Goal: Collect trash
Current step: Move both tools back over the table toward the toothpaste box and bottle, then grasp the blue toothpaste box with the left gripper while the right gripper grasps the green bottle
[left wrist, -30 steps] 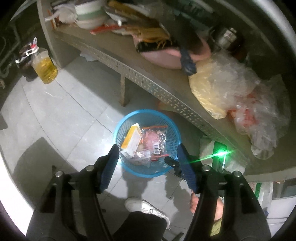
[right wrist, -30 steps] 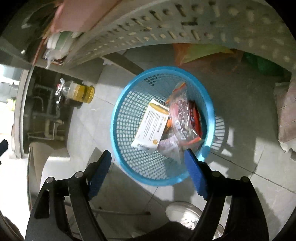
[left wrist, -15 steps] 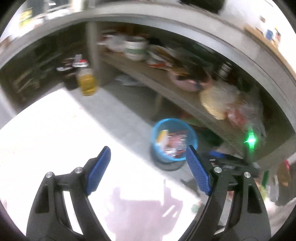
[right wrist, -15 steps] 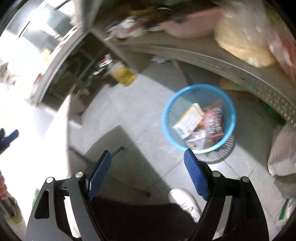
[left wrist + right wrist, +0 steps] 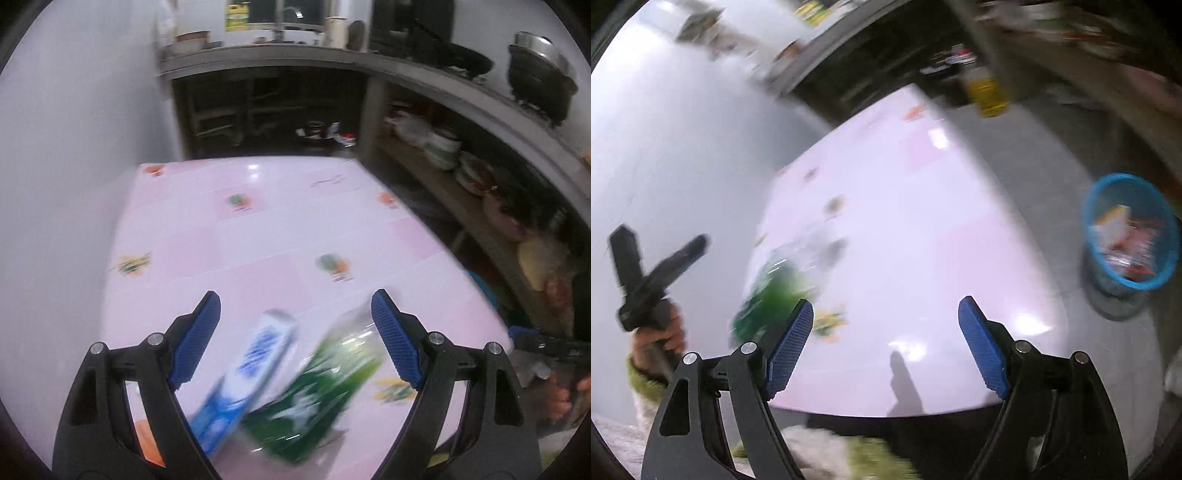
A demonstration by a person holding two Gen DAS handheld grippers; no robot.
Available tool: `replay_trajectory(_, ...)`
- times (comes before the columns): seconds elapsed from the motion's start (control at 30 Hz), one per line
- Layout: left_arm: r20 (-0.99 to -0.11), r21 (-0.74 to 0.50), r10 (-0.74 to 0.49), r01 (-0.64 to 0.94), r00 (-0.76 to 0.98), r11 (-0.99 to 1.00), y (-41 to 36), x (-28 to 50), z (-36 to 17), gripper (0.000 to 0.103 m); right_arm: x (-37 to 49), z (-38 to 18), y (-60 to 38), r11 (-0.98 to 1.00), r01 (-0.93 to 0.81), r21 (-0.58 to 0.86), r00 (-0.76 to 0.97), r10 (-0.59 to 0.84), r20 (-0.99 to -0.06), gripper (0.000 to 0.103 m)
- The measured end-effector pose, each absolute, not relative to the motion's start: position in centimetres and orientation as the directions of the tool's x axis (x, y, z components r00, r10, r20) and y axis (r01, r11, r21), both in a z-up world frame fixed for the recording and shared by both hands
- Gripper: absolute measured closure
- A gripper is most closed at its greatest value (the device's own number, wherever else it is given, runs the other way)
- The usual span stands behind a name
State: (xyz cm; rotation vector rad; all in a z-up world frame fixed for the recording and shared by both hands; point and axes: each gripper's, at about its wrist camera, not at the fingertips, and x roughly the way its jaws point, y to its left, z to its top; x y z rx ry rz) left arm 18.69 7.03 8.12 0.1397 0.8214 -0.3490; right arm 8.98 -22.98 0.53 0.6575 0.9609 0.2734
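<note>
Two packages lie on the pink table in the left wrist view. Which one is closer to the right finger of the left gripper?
The green package. It lies just beside the right finger, while the blue and white box lies further left, toward the other finger.

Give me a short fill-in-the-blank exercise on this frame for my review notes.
1. The tablecloth is mostly ____ in colour.
2. Beside the blue-and-white box on the table lies a ____ packet.
3. The trash basket standing on the floor is ____.
4. Both the left claw and the right claw have their jaws ____, holding nothing.

Missing words: pink; green; blue; open
</note>
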Motion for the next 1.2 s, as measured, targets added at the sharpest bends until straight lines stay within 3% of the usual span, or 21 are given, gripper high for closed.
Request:
replay_trajectory(0.2,-0.764,0.013,-0.212,0.343,0.609,0.939,10.0,18.8,4.7,0.023,13.2,-0.8,-16.6,0.691,0.049,0.721,0.401,0.648,-0.648,0.022)
replay_trajectory(0.47,-0.826,-0.117,-0.262,0.303,0.5,0.946,11.6,20.3,-0.4,0.024,17.5,-2.0,-13.5,0.61,0.14,0.78,0.367,0.7,-0.613,0.019)
replay_trajectory(0.77,-0.838,-0.189,-0.313,0.3,0.447,0.935,11.5,19.1,-2.1,0.024,20.4,-2.7,-12.4,0.646,0.198,0.737,0.366,0.649,-0.667,0.019)
replay_trajectory(0.93,-0.827,-0.306,-0.412,0.307,0.383,0.901,10.7,18.4,-2.4,0.024,21.1,-2.6,-11.8,0.708,0.182,0.682,0.363,0.596,-0.716,0.02)
replay_trajectory(1.1,-0.811,-0.394,-0.489,0.317,0.323,0.863,9.2,17.9,-2.9,0.024,21.4,-2.7,-12.1,0.764,0.134,0.631,0.358,0.556,-0.75,0.031)
replay_trajectory(1.2,-0.81,-0.396,-0.492,0.322,0.318,0.86,8.5,17.7,-3.2,0.024,21.2,-2.1,-12.7,0.807,0.094,0.583,0.371,0.515,-0.773,0.031)
